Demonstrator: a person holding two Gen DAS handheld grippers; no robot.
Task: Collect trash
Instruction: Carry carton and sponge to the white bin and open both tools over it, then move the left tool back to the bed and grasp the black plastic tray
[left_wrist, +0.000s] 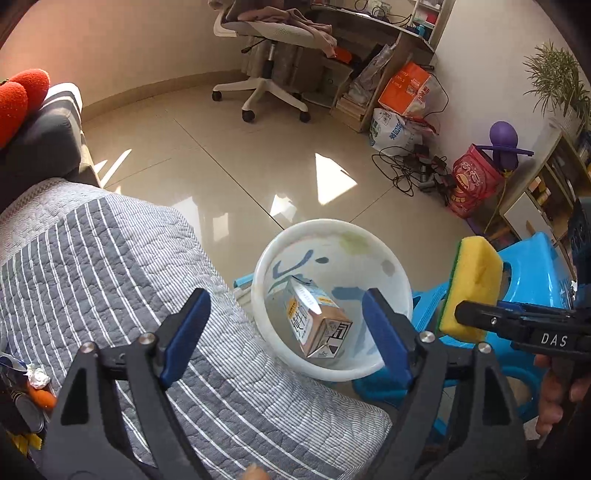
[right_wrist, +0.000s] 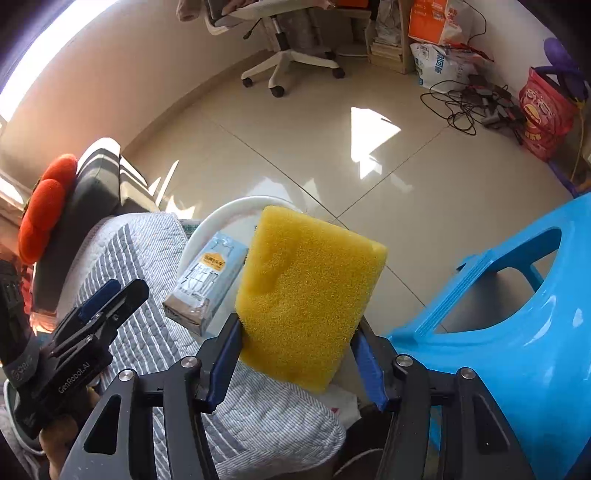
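The left hand-held gripper (left_wrist: 284, 332) is standing spread wide above the white bin (left_wrist: 399, 284), the milk carton (left_wrist: 317, 325) being inside it; the right hand-held gripper (right_wrist: 295, 354) is pinching the yellow sponge (right_wrist: 310, 291)

A glossy beige tile floor (left_wrist: 229, 155) fills the middle of both views, with bright patches of sunlight reflecting off it. Plain cream walls (left_wrist: 122, 48) curve along the top left, met by a pale skirting board. At the top centre stands a white swivel chair (left_wrist: 266, 55) on castors, draped with clothing, beside a desk (left_wrist: 373, 22) strewn with cables. Under and beside the desk sit an orange cardboard box (left_wrist: 404, 88), a white printed bag (left_wrist: 393, 133), tangled black cables (left_wrist: 410, 170) and a red bag (left_wrist: 474, 181). At the right edge stand a wooden shelf unit (left_wrist: 546, 184) and a green plant (left_wrist: 554, 77). At the lower left lies a grey striped quilt (left_wrist: 122, 266); an orange cushion (left_wrist: 20, 99) sits upper left.
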